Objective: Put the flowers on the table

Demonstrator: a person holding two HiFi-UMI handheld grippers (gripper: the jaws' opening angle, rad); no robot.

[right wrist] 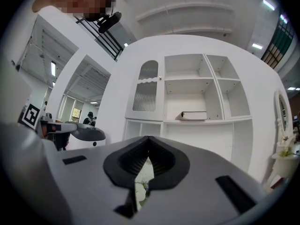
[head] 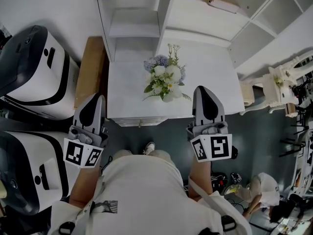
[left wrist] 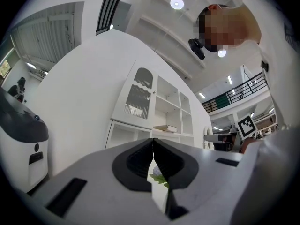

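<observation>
Head view: one bouquet (head: 165,78) of white and pale-blue flowers with green leaves lies on the single white tabletop (head: 215,67), clear of both tools. Of the two grey hand-held grippers, the left gripper (head: 98,99) sits at the bouquet's 8 o'clock and the right gripper (head: 204,89) at its 4 o'clock. Two rounded white-and-black machines (head: 34,72) stand at 9 o'clock, the lower one cut off by the frame.

Left gripper view: the jaws meet at the tips and hold nothing. Only a sliver of petals and leaves shows through the gap below them.

Right gripper view: the jaws are likewise pressed together and empty. One white cabinet (right wrist: 187,97) with open compartments stands at 12 o'clock. One compartment holds what seems to be a book (right wrist: 193,115) lying flat.
</observation>
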